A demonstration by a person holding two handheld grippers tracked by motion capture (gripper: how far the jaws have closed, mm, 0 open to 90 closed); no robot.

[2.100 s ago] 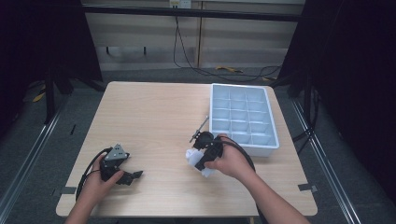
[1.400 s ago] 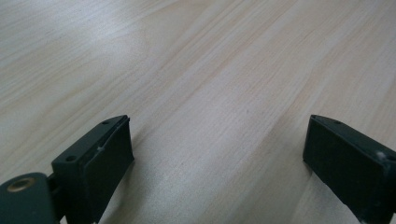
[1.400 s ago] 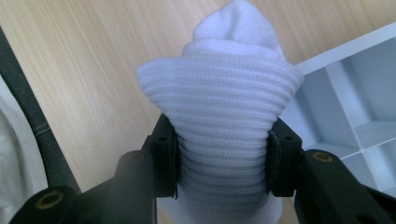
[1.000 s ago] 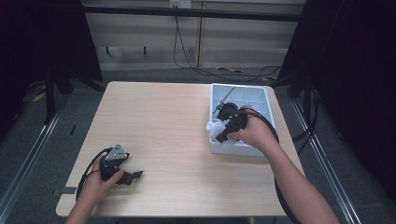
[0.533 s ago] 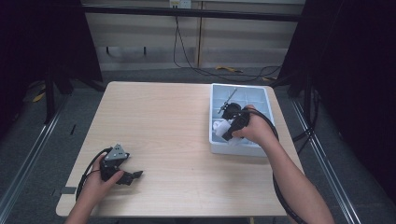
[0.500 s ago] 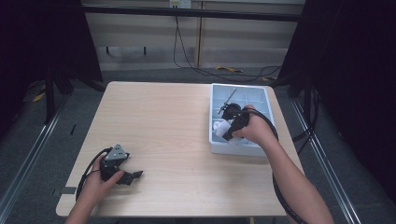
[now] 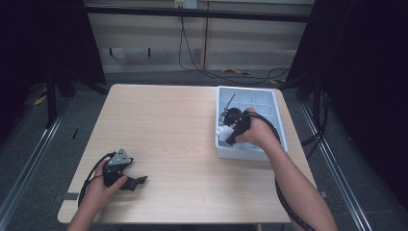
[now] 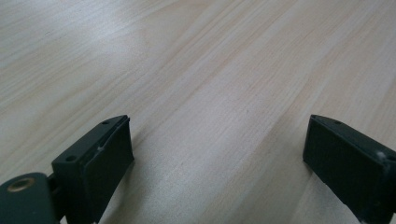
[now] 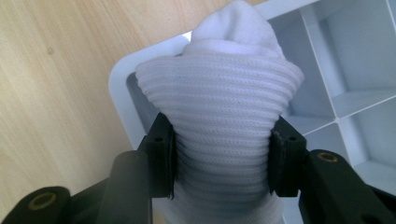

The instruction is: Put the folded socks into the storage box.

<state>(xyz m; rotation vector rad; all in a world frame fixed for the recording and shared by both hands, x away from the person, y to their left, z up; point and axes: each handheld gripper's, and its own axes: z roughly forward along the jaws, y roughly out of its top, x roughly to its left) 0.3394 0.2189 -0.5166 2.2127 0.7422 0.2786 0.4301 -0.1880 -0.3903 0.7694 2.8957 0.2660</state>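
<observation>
High view overlooks whole table (image 7: 183, 125); gripper views skim tabletop close, tray (image 9: 327, 56) corner.

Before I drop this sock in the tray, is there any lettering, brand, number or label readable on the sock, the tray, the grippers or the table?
None: no readable text in any view.
Rolled white sock, held in the right gripper: plain ribbed knit.
Compartment tray: plain walls and dividers.
Left gripper: bare black pads.
Wooden table: bare wood grain.
</observation>
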